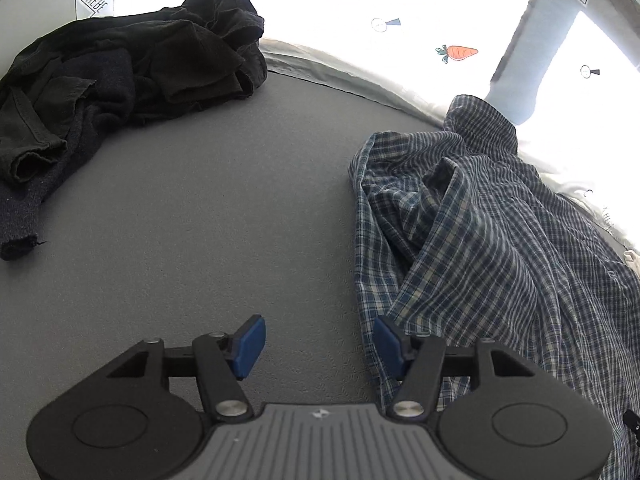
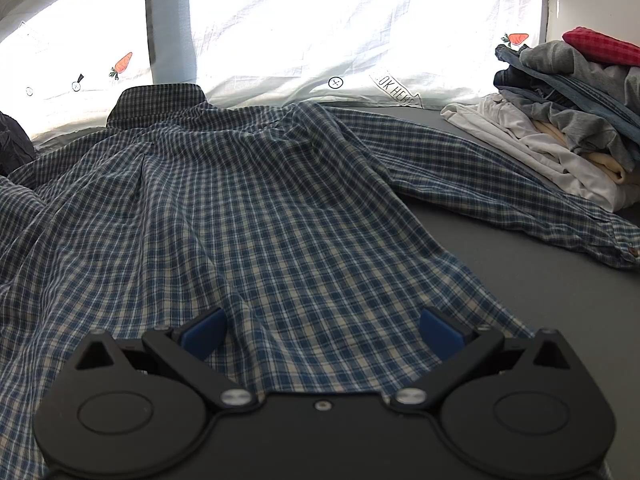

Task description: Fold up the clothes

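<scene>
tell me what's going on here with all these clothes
A person with a handheld gripper in each hand is folding laundry on a grey surface. A blue plaid shirt lies spread out, collar at the far end. Both the right gripper and the left gripper are open and hold nothing; the left one sits at the shirt's edge. A dark crumpled heap sits to the left, a stack of clothes to the right.

A home laundry corner: grey table (image 2: 520, 280), stacked clothes (image 2: 560, 120), carrot-print curtain (image 2: 320, 32).
</scene>
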A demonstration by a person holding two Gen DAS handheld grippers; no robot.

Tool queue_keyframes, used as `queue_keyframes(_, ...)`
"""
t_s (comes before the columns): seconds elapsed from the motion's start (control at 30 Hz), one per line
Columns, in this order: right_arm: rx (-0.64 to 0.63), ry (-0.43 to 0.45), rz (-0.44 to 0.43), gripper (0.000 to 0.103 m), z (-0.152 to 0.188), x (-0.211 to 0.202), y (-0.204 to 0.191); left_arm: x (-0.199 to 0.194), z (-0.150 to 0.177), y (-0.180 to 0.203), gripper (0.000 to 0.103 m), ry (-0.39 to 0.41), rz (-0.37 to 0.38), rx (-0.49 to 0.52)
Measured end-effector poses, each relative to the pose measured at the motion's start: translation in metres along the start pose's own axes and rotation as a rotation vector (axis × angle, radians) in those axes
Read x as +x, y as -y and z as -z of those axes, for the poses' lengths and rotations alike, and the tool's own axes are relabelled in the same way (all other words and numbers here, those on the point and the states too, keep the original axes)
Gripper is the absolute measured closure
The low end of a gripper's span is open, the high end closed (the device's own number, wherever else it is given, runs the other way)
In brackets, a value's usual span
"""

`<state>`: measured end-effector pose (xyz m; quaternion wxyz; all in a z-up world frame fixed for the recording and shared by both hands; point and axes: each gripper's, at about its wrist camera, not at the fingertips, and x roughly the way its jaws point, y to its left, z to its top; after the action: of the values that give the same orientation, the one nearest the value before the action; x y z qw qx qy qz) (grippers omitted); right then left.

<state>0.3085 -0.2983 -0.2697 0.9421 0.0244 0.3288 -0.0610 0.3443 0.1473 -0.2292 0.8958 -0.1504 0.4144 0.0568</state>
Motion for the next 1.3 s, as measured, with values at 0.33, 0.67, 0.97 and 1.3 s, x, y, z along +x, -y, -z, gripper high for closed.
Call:
queue_keyframes(0.33,0.000,0.000,-0.001,0.000,0.000,0.000,0.001,0.006,-0.006,-0.006,0.046,0.008,0.063,-0.089)
queue_keyframes(0.67,0.000,0.000,0.000,0.000,0.000,0.000,0.001,0.014,0.003,0.009,0.053,-0.045,0.141,-0.049)
queue_keyframes(0.97,0.000,0.000,0.000,0.000,0.000,0.000,0.001,0.005,0.010,0.024,0.101,-0.042,0.032,0.121)
queue_keyframes(1.3,0.000,0.000,-0.001,0.000,0.001,0.000,0.001,-0.043,-0.037,-0.031,0.102,0.150,-0.066,-0.071)
